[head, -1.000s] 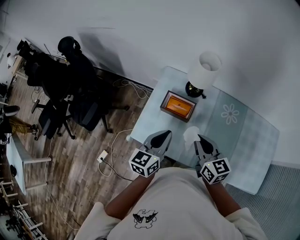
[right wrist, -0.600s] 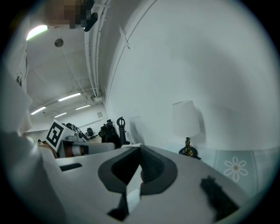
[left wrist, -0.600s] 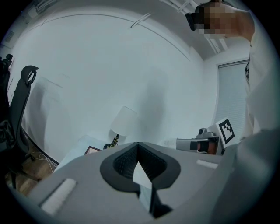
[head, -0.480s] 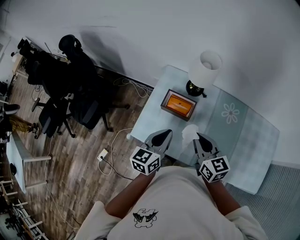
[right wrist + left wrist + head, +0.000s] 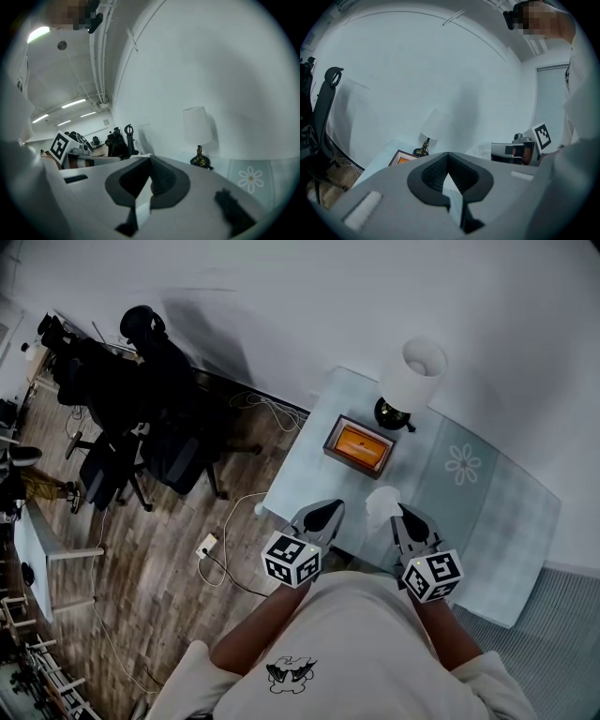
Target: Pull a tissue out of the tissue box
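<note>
Pale bench (image 5: 487, 512) up front, tissue box (image 5: 357, 446) on it just beside the lamp (image 5: 411, 381). Right tool (image 5: 401, 514) is pinched tight on a white tissue (image 5: 381, 502), apart from the box. Left tool (image 5: 328, 510) closed, empty.

Orange tissue box (image 5: 357, 447), white lampshade (image 5: 417, 372), pale blue flower-printed tablecloth (image 5: 487, 514).
</note>
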`<state>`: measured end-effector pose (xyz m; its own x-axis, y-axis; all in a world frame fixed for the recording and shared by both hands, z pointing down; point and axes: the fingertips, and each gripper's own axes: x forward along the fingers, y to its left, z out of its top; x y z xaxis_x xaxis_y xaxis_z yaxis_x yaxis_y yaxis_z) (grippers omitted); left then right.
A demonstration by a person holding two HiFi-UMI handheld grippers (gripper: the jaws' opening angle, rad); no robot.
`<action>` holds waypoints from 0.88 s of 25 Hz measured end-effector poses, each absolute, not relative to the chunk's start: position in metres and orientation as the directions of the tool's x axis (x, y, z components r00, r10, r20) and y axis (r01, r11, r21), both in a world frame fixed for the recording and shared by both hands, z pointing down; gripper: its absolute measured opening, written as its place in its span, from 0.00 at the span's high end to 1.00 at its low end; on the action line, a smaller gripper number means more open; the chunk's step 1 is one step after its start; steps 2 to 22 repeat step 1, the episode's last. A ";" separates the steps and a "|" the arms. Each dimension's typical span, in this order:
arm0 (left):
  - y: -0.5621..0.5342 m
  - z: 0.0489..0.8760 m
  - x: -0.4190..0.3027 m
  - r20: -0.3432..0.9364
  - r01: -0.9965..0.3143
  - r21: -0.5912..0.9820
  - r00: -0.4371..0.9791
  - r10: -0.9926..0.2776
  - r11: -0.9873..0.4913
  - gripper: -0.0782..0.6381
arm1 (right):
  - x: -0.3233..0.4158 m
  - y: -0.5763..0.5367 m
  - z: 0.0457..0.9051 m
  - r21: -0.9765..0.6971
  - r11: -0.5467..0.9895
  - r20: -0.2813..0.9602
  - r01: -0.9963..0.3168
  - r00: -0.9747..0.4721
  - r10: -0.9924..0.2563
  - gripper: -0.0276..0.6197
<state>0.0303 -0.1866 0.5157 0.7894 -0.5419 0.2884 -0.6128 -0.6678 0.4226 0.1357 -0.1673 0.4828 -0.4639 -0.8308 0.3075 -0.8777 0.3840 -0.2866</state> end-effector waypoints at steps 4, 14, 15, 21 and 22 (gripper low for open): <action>-0.186 0.517 0.030 0.291 -0.613 0.423 0.790 -0.540 -0.668 0.88 | 0.137 -0.167 0.483 -0.286 0.383 0.309 -0.878 -0.463 -0.831 0.94; -0.186 0.517 0.030 0.291 -0.613 0.423 0.790 -0.540 -0.668 0.88 | 0.137 -0.167 0.483 -0.286 0.383 0.309 -0.878 -0.463 -0.831 0.94; -0.186 0.517 0.030 0.291 -0.613 0.423 0.790 -0.540 -0.668 0.88 | 0.137 -0.167 0.483 -0.286 0.383 0.309 -0.878 -0.463 -0.831 0.94; -0.186 0.517 0.030 0.291 -0.613 0.423 0.790 -0.540 -0.668 0.88 | 0.137 -0.167 0.483 -0.286 0.383 0.309 -0.878 -0.463 -0.831 0.94; -0.186 0.517 0.030 0.291 -0.613 0.423 0.790 -0.540 -0.668 0.88 | 0.137 -0.167 0.483 -0.286 0.383 0.309 -0.878 -0.463 -0.831 0.94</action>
